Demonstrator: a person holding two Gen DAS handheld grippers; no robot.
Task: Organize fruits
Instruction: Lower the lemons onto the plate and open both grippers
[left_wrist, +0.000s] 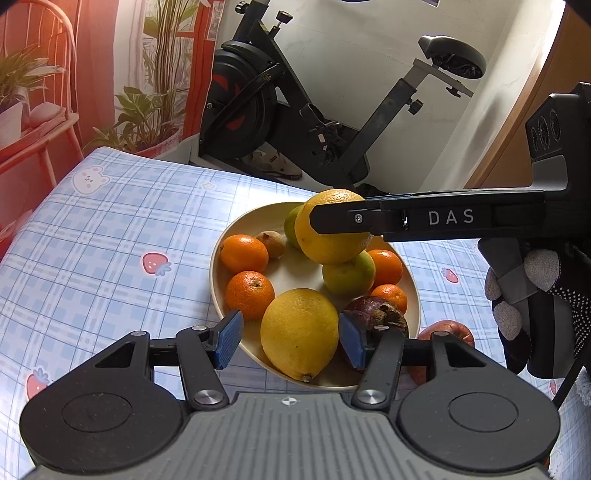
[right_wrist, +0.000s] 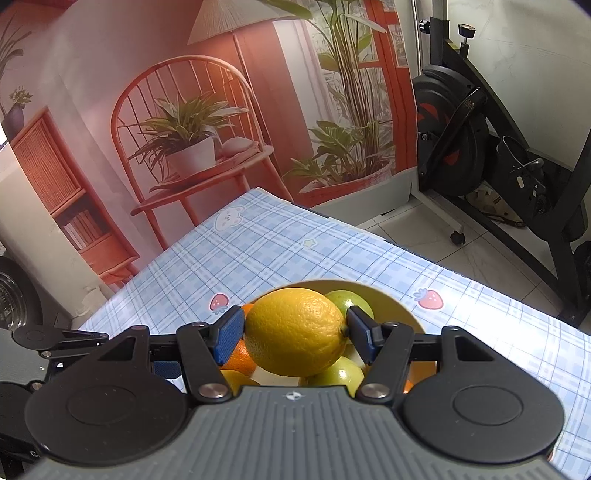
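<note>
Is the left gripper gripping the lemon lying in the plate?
No: the left gripper stands open, both pads clear of that lemon.

Past the table I see a black exercise bike (left_wrist: 295, 110) by the white wall. A printed backdrop (right_wrist: 221, 129) with chair and plants hangs alongside it.

The lemon (right_wrist: 295, 330) has pitted, faintly glossy peel. Beside it, the fingers (right_wrist: 229, 334) carry ribbed blue rubbery pads on matt black plastic. Below the lemon, the bowl (left_wrist: 236, 225) looks smooth and matt cream; a glossy checked cloth (left_wrist: 110, 240) covers the worktop.
</note>
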